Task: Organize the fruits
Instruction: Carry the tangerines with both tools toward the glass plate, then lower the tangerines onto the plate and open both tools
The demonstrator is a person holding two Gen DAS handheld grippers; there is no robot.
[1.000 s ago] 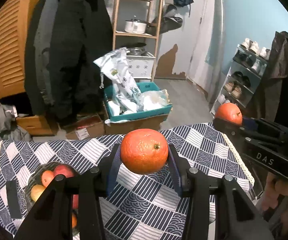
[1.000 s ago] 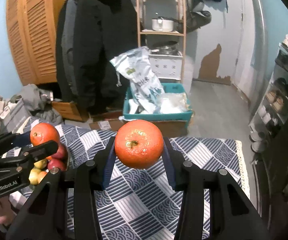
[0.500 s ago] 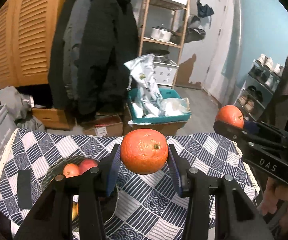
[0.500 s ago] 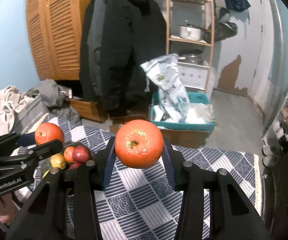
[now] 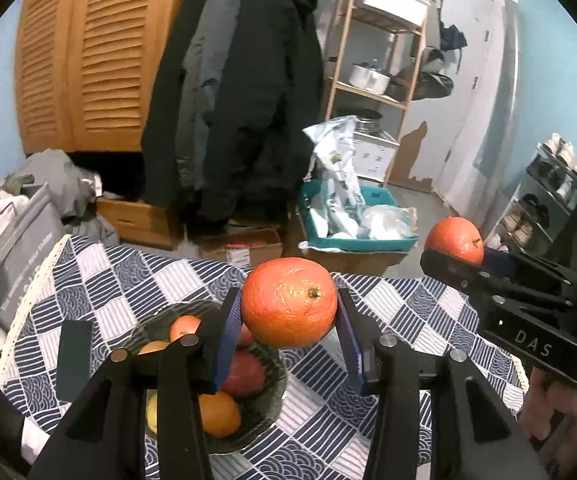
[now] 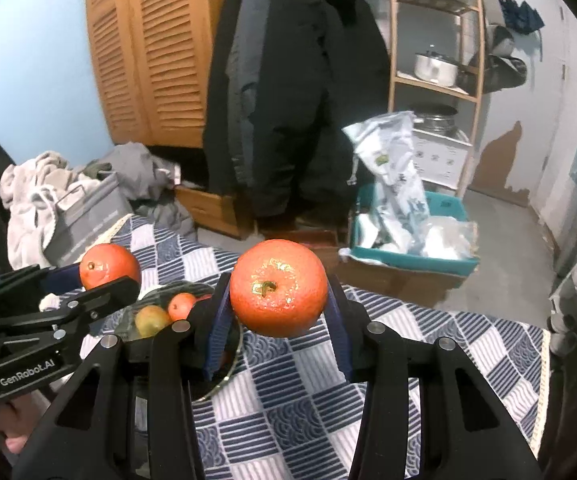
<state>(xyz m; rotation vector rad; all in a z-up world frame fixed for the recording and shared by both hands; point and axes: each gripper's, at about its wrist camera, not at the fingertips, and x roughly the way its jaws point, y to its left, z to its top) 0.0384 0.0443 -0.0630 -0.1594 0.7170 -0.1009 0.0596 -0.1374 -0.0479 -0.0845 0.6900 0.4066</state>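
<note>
Checkered cloth [image 5: 388,308] lies below, with the fruit bowl [image 5: 264,412] at its left. My left claw [image 5: 288,332] grips one orange [image 5: 288,302] above the bowl; my right claw [image 6: 278,320] grips another orange [image 6: 278,288] beside it. Dropped from this height, either could bounce off the piled fruit and roll away.

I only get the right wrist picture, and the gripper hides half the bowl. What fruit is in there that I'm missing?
Observer: In the left wrist view, a red apple lies near the middle of the bowl.
Operator: Anything else in it?
Observer: An orange sits at the near rim, beside a yellow fruit.
Operator: Is anything on the table left of the bowl?
Observer: A flat black rectangle lies on the checked cloth, apart from the bowl. I cannot tell what it is.
</note>
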